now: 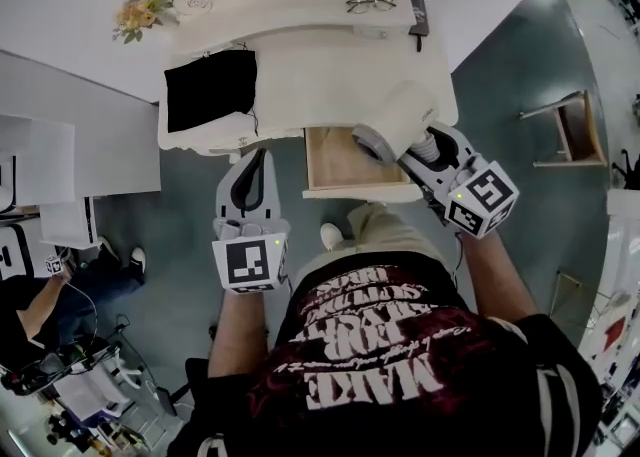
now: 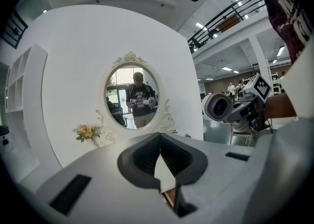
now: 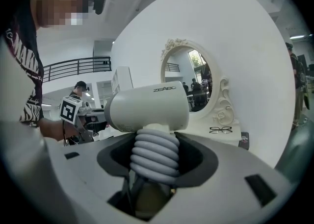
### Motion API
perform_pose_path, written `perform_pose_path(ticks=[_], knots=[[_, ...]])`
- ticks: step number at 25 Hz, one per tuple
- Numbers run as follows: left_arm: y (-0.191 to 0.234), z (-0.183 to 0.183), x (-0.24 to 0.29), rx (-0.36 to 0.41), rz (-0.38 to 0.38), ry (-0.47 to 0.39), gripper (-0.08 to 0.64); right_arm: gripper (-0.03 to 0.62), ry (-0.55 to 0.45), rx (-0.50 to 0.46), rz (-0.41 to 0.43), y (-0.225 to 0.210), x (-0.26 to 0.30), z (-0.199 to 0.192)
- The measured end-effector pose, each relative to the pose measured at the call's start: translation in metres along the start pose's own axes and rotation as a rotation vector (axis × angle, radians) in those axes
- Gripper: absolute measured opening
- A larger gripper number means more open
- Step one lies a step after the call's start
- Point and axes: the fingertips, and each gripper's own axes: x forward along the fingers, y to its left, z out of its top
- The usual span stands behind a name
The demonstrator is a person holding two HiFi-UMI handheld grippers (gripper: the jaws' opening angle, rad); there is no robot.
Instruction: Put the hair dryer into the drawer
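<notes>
A black T-shirt with white lettering is seen nearest, and beyond it a white dressing table bearing a black cloth and dark-framed glasses, its wood-lined drawer pulled open. Both forearms are stretched forward. The white hair dryer is clamped by its ribbed grey handle in the right gripper over the drawer's right end, while the left gripper is held closed and empty just left of the drawer.

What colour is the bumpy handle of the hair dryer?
The hair dryer's handle is light grey, seen best in the right gripper view.
</notes>
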Motion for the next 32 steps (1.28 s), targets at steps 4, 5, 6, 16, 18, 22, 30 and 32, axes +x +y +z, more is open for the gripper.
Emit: perform_pose_path(ticks=[4,5,6,16,18,22,30,32], knots=[[-0.002,-0.007,0.006,-0.017,0.008,0.006,0.005,0.230,0.035,0.010,0.018,-0.005,0.012,-0.016],[-0.004,-0.008,0.008,-0.022,0.008,0.003,0.005,0.230,0.042,0.010,0.020,-0.007,0.015,-0.020],[-0.005,-0.009,0.009,-0.027,0.007,0.001,0.005,0.230,0.049,0.009,0.022,-0.008,0.018,-0.025],[-0.007,-0.033,0.022,-0.053,-0.004,0.027,0.005,0.230,0.123,0.017,0.040,-0.013,0.050,-0.071],[-0.007,-0.036,0.024,-0.056,-0.007,0.032,0.005,0.230,0.147,0.013,0.044,-0.014,0.054,-0.082],[-0.006,-0.047,0.023,-0.066,-0.002,0.049,0.005,0.230,0.201,0.007,0.059,-0.013,0.064,-0.109],[-0.011,-0.073,0.018,-0.091,0.003,0.092,0.005,0.230,0.317,0.004,0.088,-0.012,0.082,-0.166],[-0.010,-0.079,0.017,-0.093,0.007,0.101,0.005,0.230,0.348,-0.005,0.101,-0.011,0.087,-0.180]])
